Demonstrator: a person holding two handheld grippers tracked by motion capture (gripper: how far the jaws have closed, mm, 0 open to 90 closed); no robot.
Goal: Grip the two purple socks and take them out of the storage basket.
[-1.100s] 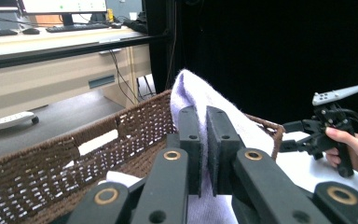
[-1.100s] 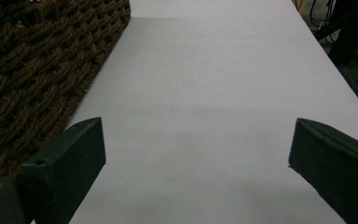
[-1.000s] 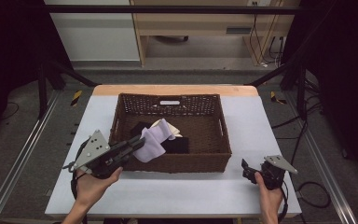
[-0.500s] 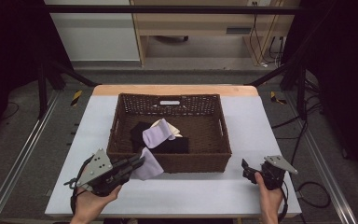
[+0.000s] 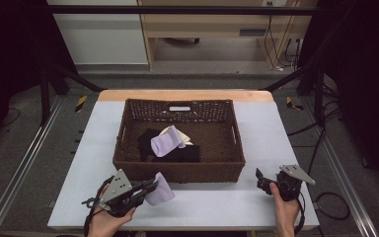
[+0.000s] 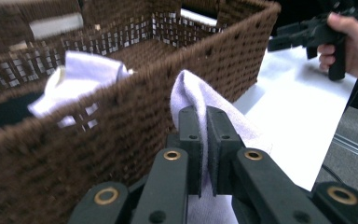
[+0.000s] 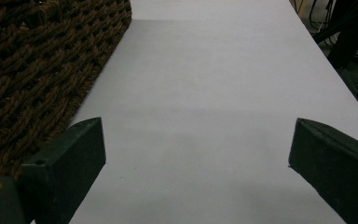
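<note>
One lilac sock (image 5: pixel 159 189) is out, pinched by the left gripper (image 5: pixel 148 187); more clothes wait in the basket (image 5: pixel 177 170); the right gripper (image 5: pixel 261 178) stands spread.

Left gripper (image 5: pixel 150 186) low at the near left, held from below by the left hand (image 5: pixel 109 217), jaws pinched together, pointing right and slightly away. Right gripper (image 5: pixel 259 178) low at the near right, gripped by the right hand (image 5: pixel 284 207), 2 jaws spread wide apart, nothing between them.
</note>
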